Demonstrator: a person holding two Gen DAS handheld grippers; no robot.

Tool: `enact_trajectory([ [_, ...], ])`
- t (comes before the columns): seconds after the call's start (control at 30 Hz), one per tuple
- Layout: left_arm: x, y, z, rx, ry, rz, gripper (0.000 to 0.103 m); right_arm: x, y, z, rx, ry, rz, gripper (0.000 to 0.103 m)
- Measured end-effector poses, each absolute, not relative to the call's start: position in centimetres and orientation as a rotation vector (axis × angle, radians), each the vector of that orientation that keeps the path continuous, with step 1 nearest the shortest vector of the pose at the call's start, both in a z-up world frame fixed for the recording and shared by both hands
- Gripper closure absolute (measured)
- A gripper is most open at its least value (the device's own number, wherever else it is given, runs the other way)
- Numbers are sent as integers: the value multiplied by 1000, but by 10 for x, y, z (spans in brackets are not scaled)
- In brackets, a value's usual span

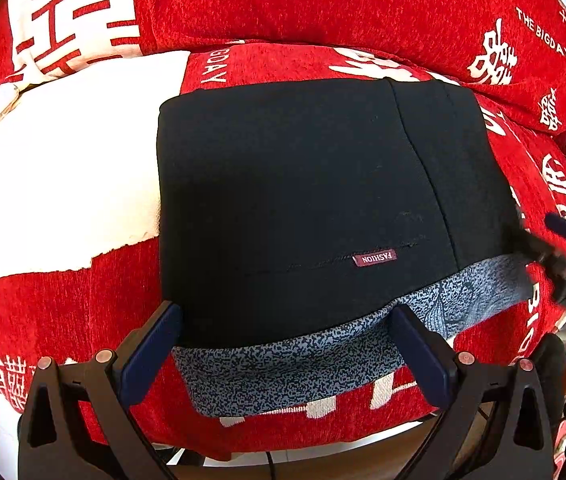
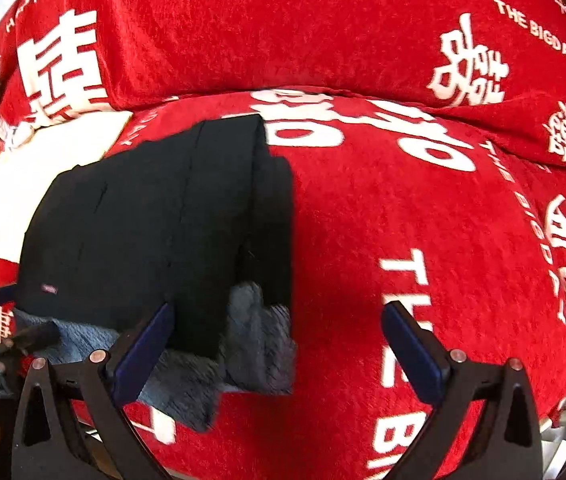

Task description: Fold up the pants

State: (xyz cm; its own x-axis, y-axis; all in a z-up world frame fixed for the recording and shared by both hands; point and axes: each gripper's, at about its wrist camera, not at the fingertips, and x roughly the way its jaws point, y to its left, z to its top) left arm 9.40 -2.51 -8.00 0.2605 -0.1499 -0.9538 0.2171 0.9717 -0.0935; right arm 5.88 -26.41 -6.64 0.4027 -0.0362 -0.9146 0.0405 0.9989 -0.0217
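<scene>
Black pants [image 1: 303, 200] lie folded into a compact rectangle on a red sofa seat, with a grey speckled inner lining [image 1: 295, 364] showing along the near edge and a small maroon "FASHION" label [image 1: 375, 258]. My left gripper [image 1: 283, 352] is open, its jaws either side of the lining edge, not clamped. My right gripper [image 2: 279, 348] is open just right of the pants [image 2: 155, 224], over the lining [image 2: 259, 344]. The right gripper also shows at the right edge of the left wrist view [image 1: 563, 252].
The sofa cover [image 2: 403, 220] is red with white characters and "THE BIGDAY" lettering. Back cushions [image 1: 323, 4] rise behind the pants. A white patch of cover [image 1: 63, 168] lies left of the pants. The seat's front edge [image 1: 323, 436] is just below the gripper.
</scene>
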Motion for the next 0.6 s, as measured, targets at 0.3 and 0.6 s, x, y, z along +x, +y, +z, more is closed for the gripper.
enact_trajectory([
  [0.3, 100, -10, -65, -15, 1276, -190, 0, 103, -228, -14, -19, 1047, 73, 0],
  [0.6, 101, -15, -77, -17, 1318, -191, 0, 201, -173, -89, -81, 1320, 181, 0],
])
